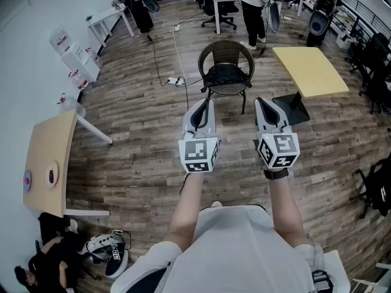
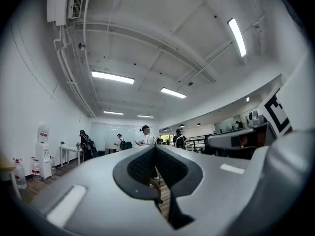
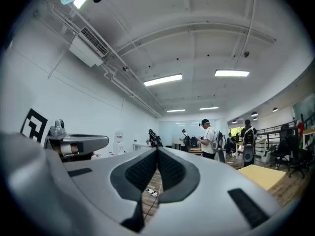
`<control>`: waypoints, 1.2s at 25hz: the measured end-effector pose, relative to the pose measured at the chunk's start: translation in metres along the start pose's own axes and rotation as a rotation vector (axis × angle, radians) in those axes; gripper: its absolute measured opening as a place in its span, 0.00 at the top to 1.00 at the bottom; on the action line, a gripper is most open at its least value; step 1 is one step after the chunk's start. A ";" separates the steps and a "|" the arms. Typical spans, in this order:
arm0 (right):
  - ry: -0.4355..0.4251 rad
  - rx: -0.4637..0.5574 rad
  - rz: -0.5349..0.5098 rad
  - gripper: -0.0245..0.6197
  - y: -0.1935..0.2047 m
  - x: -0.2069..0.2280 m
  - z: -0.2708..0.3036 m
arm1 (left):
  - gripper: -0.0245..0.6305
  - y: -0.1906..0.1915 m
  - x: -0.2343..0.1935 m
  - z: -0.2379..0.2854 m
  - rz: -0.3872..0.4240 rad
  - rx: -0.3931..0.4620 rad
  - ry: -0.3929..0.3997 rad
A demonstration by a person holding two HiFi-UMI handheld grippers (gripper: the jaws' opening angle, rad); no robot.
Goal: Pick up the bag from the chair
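Bag [image 1: 226,75]: dark, lying on the chair's seat; probably a backpack, too small to be sure.
Chair [image 1: 225,49]: round-backed, on the wood floor [image 1: 140,133], ahead of both grippers and apart from them.
Left gripper [image 1: 208,104]: jaws pressed together, nothing between them.
Right gripper [image 1: 261,102]: jaws together, empty, beside the left.
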State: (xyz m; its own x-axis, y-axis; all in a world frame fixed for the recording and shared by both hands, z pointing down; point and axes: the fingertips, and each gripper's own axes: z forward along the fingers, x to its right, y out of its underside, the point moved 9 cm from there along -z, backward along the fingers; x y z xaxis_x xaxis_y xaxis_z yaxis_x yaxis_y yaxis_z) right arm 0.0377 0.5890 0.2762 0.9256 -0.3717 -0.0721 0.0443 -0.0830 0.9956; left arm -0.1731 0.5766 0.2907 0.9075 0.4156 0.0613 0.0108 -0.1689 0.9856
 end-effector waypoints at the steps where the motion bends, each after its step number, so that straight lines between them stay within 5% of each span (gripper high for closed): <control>1: 0.004 -0.002 -0.002 0.95 0.001 -0.005 0.002 | 0.96 0.002 -0.006 -0.002 -0.004 -0.003 0.001; 16: 0.026 -0.005 0.114 0.94 0.040 -0.035 0.035 | 0.95 0.040 -0.040 -0.008 -0.089 -0.050 0.069; 30: -0.012 -0.016 0.214 0.94 0.077 0.050 0.152 | 0.95 0.070 -0.058 0.131 -0.081 -0.038 0.077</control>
State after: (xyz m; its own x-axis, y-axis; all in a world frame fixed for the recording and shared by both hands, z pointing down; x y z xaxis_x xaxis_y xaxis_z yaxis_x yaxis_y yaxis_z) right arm 0.0305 0.4234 0.3404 0.9099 -0.3906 0.1399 -0.1463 0.0137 0.9892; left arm -0.1700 0.4232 0.3359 0.8692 0.4943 -0.0078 0.0650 -0.0986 0.9930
